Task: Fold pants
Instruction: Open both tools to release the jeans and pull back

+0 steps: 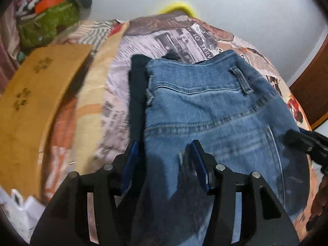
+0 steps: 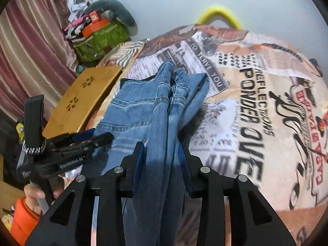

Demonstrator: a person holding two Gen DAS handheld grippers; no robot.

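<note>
Both cameras sit just behind their own tongs and look forward and down along them, very close to the blue denim jeans (image 1: pixel 205 106) (image 2: pixel 147 110) on the newsprint-patterned bedspread (image 1: pixel 180 39) (image 2: pixel 256 102). The left wrist view faces the waistband end and catches the right tongs (image 1: pixel 303 141) at its right edge. The right wrist view looks along the bunched legs, with the left tongs (image 2: pixel 98 137) at its left. Both share the perforated yellow wooden board (image 1: pixel 34 94) (image 2: pixel 82 100), the green patterned bag (image 1: pixel 47 22) (image 2: pixel 100 39), the curved yellow tube (image 1: pixel 178 7) (image 2: pixel 219 13) and the pale wall (image 1: pixel 256 10) (image 2: pixel 164 0).
</note>
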